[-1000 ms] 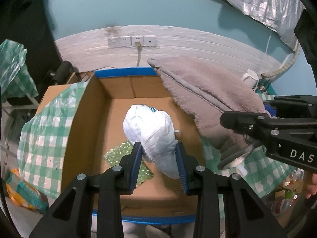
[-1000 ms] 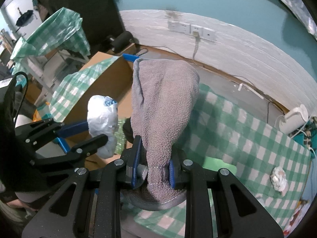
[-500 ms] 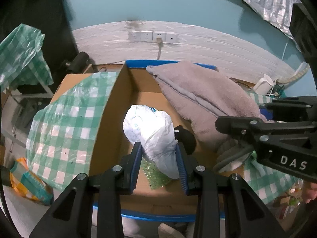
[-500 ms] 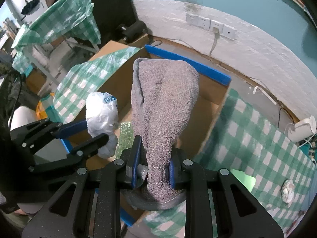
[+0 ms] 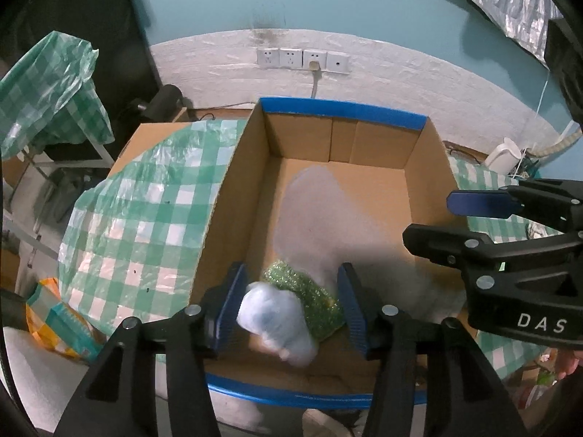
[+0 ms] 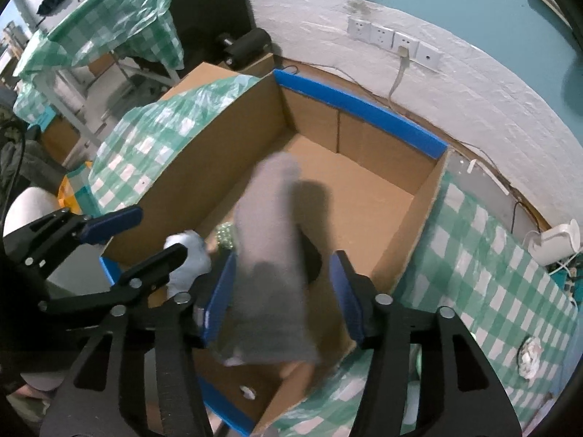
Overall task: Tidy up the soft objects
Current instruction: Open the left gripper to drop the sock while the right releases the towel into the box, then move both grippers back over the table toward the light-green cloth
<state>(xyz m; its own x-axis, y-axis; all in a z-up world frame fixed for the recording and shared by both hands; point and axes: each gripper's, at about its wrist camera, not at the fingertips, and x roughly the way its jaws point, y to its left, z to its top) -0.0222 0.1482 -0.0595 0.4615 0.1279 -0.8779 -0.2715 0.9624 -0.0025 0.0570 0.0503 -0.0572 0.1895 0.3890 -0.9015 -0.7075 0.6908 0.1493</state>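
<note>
Soft goods are going into the open cardboard box with blue-taped rims [image 5: 342, 113], which sits straight ahead of and below both tongs. The left tongs [image 5: 293, 306] have just been opening, and the crumpled white plastic bag [image 5: 277, 318] sits blurred between the blue pads, no longer pinched, apparently dropping toward the box floor beside a glittery green pad [image 5: 313, 298] already lying there. The right tongs [image 6: 280, 287] have likewise just been opening; the grey terry towel [image 6: 269, 255] is smeared with motion between their spread pads and looks released, falling into the same box. Judging from this, both items in hand are as good as delivered. Still left, it seems, is a small crumpled white wad [image 6: 528, 358] on the green-checked worktop [image 6: 484, 266], off to the right of the right tongs, well apart from the box.
</note>
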